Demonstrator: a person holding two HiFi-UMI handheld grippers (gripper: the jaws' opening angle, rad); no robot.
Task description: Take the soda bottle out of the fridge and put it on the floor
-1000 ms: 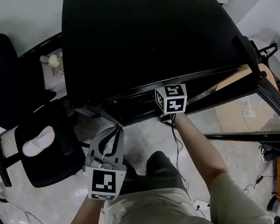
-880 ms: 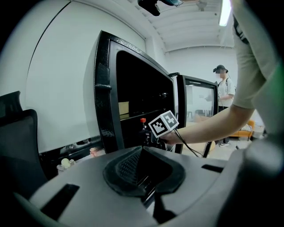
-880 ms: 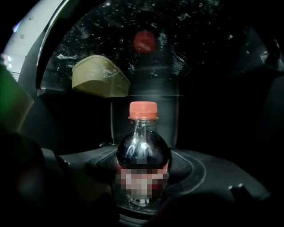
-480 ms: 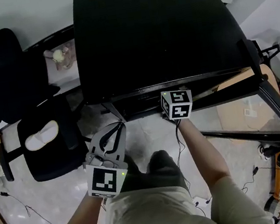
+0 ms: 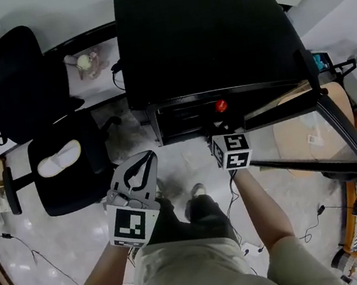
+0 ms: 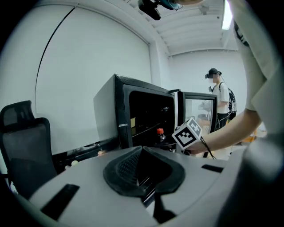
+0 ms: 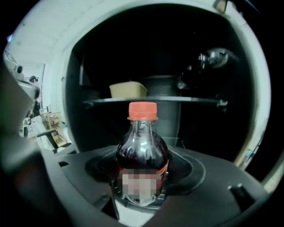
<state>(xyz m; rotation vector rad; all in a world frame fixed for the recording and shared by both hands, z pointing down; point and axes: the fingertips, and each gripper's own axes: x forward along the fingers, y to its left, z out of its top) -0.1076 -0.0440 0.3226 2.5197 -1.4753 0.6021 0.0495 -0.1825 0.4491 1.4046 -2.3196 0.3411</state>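
Nearest, at the person's eleven o'clock, the left gripper (image 5: 143,166) hangs with jaws together on nothing. At one o'clock the right gripper (image 7: 141,188) is clamped on the clear, red-capped soda bottle of dark cola (image 7: 142,153), upright at the mouth of the black fridge (image 5: 202,34). This looks like the withdrawal step. Next it needs lowering onto the pale glossy tiled floor (image 5: 188,163). A black office chair (image 5: 77,181) stands at ten o'clock.

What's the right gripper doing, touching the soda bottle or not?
Touching. The right gripper view shows the soda bottle standing between the fingers of the right gripper, both pressed against its lower body.
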